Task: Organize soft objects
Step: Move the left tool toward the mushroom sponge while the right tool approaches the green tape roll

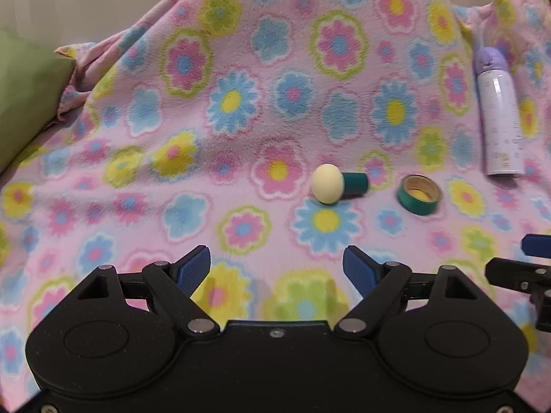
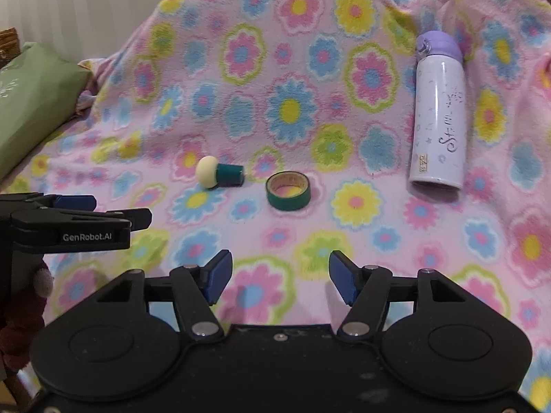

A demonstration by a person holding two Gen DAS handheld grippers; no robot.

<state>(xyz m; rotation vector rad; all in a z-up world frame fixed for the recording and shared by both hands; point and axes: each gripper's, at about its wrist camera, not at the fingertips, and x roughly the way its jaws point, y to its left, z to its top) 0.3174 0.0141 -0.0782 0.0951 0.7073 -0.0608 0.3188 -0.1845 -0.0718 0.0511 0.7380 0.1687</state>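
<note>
A pink fleece blanket (image 1: pixel 275 110) (image 2: pixel 275 110) with bright flowers lies spread over the surface. On it rest a small cream-headed sponge with a teal handle (image 1: pixel 332 184) (image 2: pixel 217 173), a green tape roll (image 1: pixel 418 194) (image 2: pixel 288 191) and a white bottle with a purple cap (image 1: pixel 497 117) (image 2: pixel 439 113) lying on its side. My left gripper (image 1: pixel 277 268) hovers open over the blanket short of the sponge, nothing between its blue pads. My right gripper (image 2: pixel 280 277) is open too, short of the tape roll, and empty. The left gripper (image 2: pixel 86 206) shows at the left edge of the right wrist view.
A green cushion (image 1: pixel 24 103) (image 2: pixel 31 103) lies at the left beside the blanket's bunched edge. A pale wall stands behind. A wicker corner (image 2: pixel 8 39) peeks out at far left. A dark-red sleeve (image 2: pixel 20 323) holds the left tool.
</note>
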